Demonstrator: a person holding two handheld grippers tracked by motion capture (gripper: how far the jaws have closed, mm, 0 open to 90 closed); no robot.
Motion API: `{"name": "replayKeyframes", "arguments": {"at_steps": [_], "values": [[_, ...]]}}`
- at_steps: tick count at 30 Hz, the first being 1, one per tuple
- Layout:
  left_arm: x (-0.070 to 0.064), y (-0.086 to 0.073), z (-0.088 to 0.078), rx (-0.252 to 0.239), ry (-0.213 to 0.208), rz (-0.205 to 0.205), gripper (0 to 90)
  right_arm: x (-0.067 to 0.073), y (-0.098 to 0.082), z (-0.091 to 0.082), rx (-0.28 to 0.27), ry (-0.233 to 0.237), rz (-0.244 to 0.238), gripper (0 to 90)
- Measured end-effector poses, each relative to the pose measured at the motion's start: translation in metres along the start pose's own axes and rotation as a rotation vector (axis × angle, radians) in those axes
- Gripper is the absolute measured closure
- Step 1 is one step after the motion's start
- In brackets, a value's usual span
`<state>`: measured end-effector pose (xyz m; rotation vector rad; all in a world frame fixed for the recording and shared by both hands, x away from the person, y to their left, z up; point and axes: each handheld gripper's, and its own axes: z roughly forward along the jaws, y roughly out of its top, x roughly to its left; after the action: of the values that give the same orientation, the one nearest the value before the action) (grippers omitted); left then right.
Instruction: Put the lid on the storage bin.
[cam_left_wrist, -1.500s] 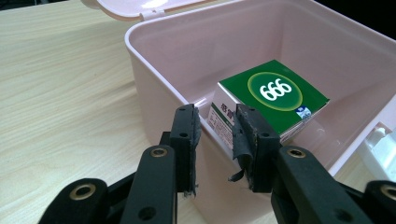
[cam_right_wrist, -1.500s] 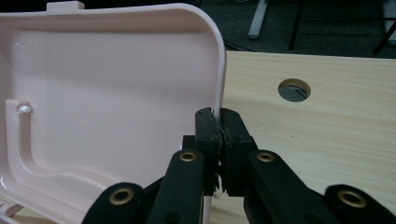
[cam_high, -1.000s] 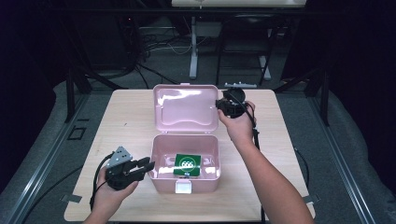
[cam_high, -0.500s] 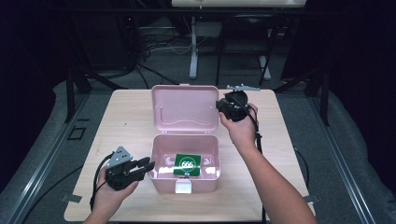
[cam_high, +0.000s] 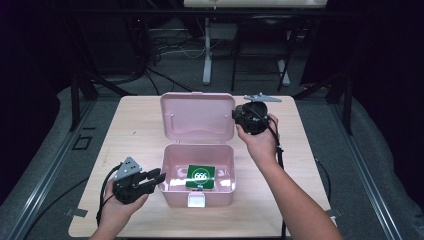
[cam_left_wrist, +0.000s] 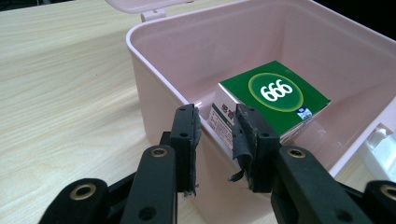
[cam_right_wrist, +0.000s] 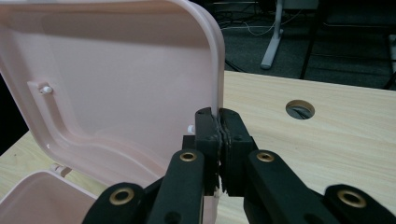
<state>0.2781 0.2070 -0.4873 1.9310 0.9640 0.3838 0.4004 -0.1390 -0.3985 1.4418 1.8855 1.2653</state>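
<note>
A pink plastic box (cam_high: 167, 167) stands open in the middle of the table, its lid (cam_high: 197, 117) upright behind it. A green pack marked 666 (cam_high: 201, 176) lies on the box floor. My left gripper (cam_high: 159, 177) sits at the box's left side. In the left gripper view the left gripper (cam_left_wrist: 217, 128) straddles the box wall (cam_left_wrist: 154, 74), shut on it, with the green pack (cam_left_wrist: 275, 93) just beyond. My right gripper (cam_high: 236, 116) is at the lid's right edge. The right gripper view shows the right gripper (cam_right_wrist: 219, 126) shut on the rim of the lid (cam_right_wrist: 116, 79).
The light wooden table (cam_high: 135, 125) has bare surface left and right of the box. A white latch (cam_high: 196, 200) hangs on the box front. A round cable hole (cam_right_wrist: 300, 108) lies in the tabletop to the right of the lid. Dark floor and metal stand legs (cam_high: 207, 55) lie behind.
</note>
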Motion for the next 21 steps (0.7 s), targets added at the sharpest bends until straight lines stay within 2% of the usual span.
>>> {"name": "replayKeyframes", "arguments": {"at_steps": [15,21], "values": [[0.000,0.000,0.000,0.000,0.001,-0.001,69.7,0.006,-0.005,-0.012,-0.013,-0.002,-0.039,87.4],[0.000,0.000,0.000,0.001,0.001,-0.001,69.7,0.006,-0.009,-0.016,-0.030,0.008,-0.040,87.0]]}}
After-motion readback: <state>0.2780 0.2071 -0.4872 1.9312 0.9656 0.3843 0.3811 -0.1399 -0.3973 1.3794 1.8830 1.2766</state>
